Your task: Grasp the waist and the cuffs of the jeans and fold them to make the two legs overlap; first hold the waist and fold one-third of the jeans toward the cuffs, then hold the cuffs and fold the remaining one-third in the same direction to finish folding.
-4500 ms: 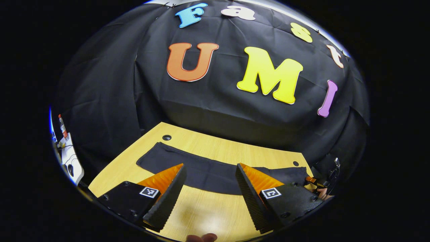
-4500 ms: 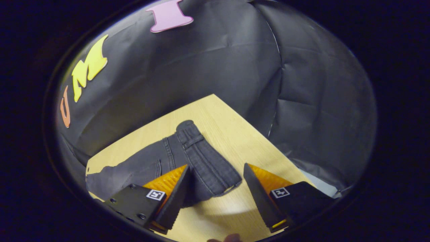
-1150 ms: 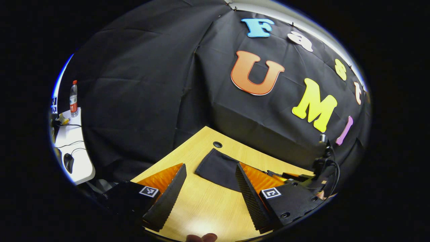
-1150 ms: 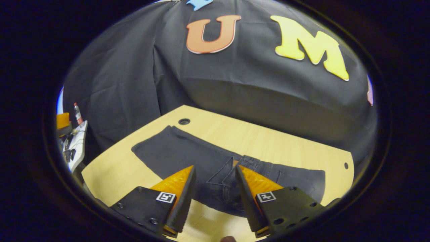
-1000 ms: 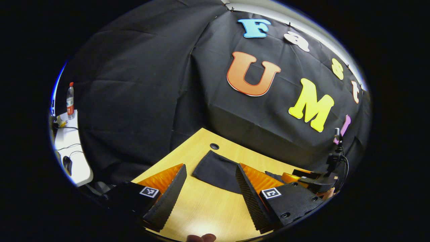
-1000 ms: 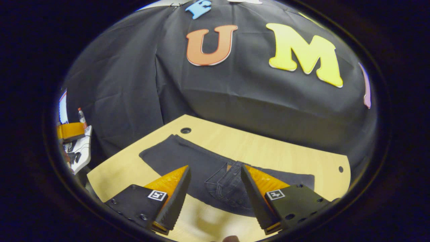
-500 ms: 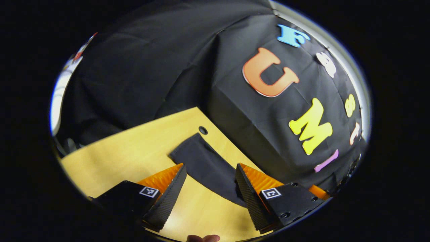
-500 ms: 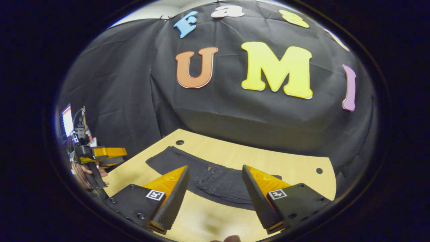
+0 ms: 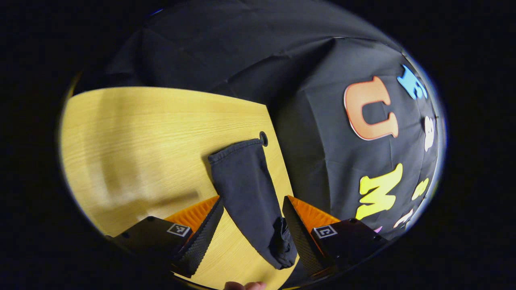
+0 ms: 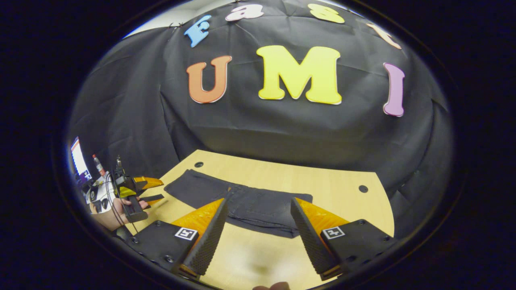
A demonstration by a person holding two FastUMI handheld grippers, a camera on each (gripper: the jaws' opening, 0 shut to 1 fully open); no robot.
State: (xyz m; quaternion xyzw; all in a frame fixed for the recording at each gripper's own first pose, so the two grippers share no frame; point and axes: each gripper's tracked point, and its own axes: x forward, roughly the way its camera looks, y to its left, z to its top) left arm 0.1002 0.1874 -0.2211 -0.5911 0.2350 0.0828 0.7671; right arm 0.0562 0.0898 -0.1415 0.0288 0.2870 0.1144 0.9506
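Dark jeans, partly folded, flat on wooden table.
Waist end doubled over legs; cuffs beside table's hole.

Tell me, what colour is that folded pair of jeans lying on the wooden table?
Dark charcoal grey, almost black; the folded denim jeans show best in the right gripper view.

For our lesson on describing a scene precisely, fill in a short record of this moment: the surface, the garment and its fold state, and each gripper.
surface: wooden table
garment: dark jeans lying flat, waist third already folded over
cuff end: near the table's hole, not yet folded
left gripper: open, above the leg
right gripper: open, holding nothing, jeans between its fingers in the right gripper view
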